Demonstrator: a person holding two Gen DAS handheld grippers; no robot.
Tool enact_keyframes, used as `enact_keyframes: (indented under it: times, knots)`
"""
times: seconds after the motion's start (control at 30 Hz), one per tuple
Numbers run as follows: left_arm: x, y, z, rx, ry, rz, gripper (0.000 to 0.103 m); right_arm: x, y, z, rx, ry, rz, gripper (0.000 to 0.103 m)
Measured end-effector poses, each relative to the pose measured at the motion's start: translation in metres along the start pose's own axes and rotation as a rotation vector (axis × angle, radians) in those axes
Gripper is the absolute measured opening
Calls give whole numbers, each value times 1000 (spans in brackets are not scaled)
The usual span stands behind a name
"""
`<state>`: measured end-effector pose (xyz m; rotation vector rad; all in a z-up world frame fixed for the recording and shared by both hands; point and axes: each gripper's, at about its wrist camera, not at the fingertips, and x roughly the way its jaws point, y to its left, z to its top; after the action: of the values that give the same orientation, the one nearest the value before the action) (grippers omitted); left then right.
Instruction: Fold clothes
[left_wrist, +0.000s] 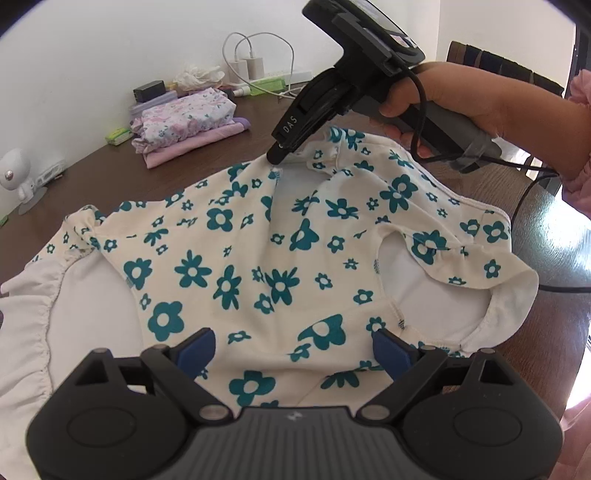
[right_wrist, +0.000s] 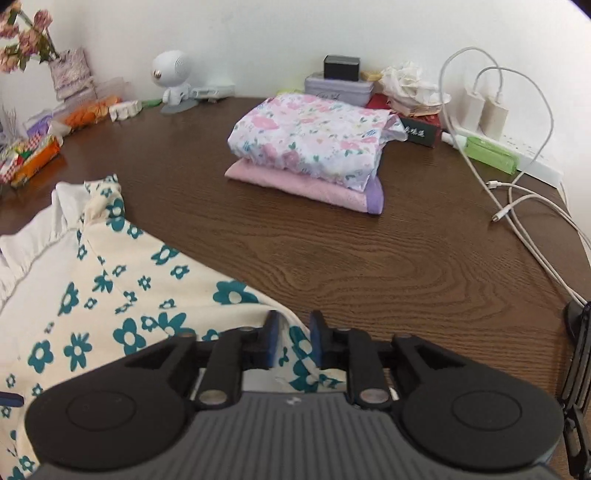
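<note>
Cream floral top (left_wrist: 280, 254) lies spread on the table (right_wrist: 369, 258), ready for folding; left gripper (left_wrist: 294, 347) hovers wide above its hem, right gripper (right_wrist: 291, 341) half-open around its far edge, pads not pressing

The desk (right_wrist: 369, 266) is dark brown wood with a plain grain and a dull sheen. On it the floral garment (left_wrist: 258, 258) is soft matt cream cloth printed with teal flowers, its inside plain white, and beyond it the folded stack (right_wrist: 310, 147) is matt pink and flowered cloth. The right gripper (right_wrist: 291, 341) has matt black plastic arms, blue fingers (right_wrist: 272, 339) and small bright metal pins.
</note>
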<state>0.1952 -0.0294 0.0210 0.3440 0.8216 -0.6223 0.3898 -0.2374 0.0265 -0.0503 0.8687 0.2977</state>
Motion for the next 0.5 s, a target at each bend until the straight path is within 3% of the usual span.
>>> enact_keyframes:
  times: [0.03,0.1,0.23,0.37,0.5]
  knots:
    - [-11,2,0,-5,-36,-4,93,-18,-2,-2,18,-57,20,70]
    - [-34,8,0,-16,-105,-1,93,-58,-1,-10,12,-157,62,80]
    - [-68,22,-11,-39,-159,81,94,-130,18,-43,-99,-248,110,80]
    - [-86,40,-37,-96,-135,155,94,-165,43,-106,-249,-201,124,81]
    - [-96,54,-70,-176,-105,200,94,-167,62,-164,-304,-137,113,81]
